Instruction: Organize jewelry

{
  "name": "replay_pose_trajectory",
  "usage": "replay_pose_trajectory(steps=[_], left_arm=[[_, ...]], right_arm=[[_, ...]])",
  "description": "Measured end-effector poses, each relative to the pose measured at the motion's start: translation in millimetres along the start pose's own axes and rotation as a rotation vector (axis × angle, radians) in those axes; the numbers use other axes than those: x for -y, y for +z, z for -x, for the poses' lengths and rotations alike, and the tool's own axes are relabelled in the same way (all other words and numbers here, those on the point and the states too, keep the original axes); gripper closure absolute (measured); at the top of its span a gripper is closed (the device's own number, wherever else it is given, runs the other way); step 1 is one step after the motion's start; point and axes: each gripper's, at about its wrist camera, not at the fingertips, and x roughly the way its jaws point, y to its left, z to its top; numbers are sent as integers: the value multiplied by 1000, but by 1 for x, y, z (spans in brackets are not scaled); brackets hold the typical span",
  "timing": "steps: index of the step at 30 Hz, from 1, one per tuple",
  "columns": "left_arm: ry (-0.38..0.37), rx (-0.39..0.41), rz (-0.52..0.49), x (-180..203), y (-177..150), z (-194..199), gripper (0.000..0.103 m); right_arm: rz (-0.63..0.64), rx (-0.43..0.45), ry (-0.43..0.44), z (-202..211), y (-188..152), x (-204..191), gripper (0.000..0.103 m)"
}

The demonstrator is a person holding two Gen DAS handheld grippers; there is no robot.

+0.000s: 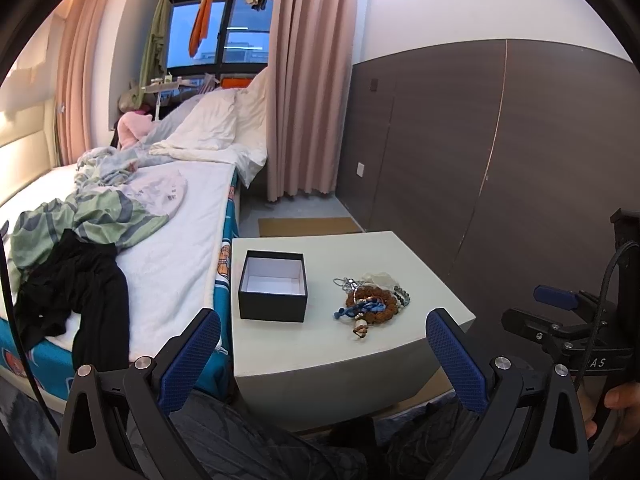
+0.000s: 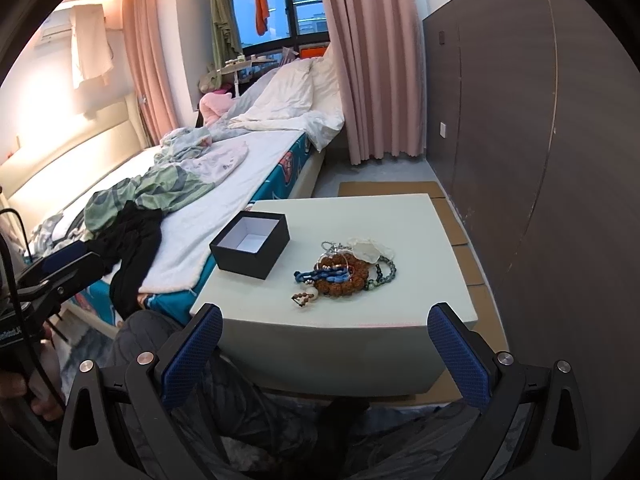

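A pile of jewelry (image 1: 370, 300) lies on a pale low table (image 1: 320, 344): a brown bead bracelet, blue cord, silver chain, dark beads. It also shows in the right wrist view (image 2: 346, 270). A black box (image 1: 274, 286) with a white inside stands open and empty to the left of the pile; it also shows in the right wrist view (image 2: 250, 246). My left gripper (image 1: 322, 354) is open and empty, in front of the table's near edge. My right gripper (image 2: 324, 356) is open and empty, also in front of the near edge.
A bed (image 1: 168, 216) with crumpled clothes and blankets runs along the table's left side. A dark wood wall panel (image 1: 500, 152) stands on the right. Cardboard sheets (image 2: 460, 232) lie on the floor beside the table (image 2: 360, 216). Pink curtains (image 1: 312, 80) hang behind.
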Motion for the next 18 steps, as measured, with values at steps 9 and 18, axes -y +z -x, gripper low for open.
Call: replay_pose_trajectory(steps=[9, 18], left_arm=[[-2, -3, 5, 0, 0, -2, 1], [-27, -11, 1, 1, -2, -7, 1]], right_arm=[[3, 3, -6, 3, 1, -3, 0], [-30, 7, -2, 1, 1, 9, 0]])
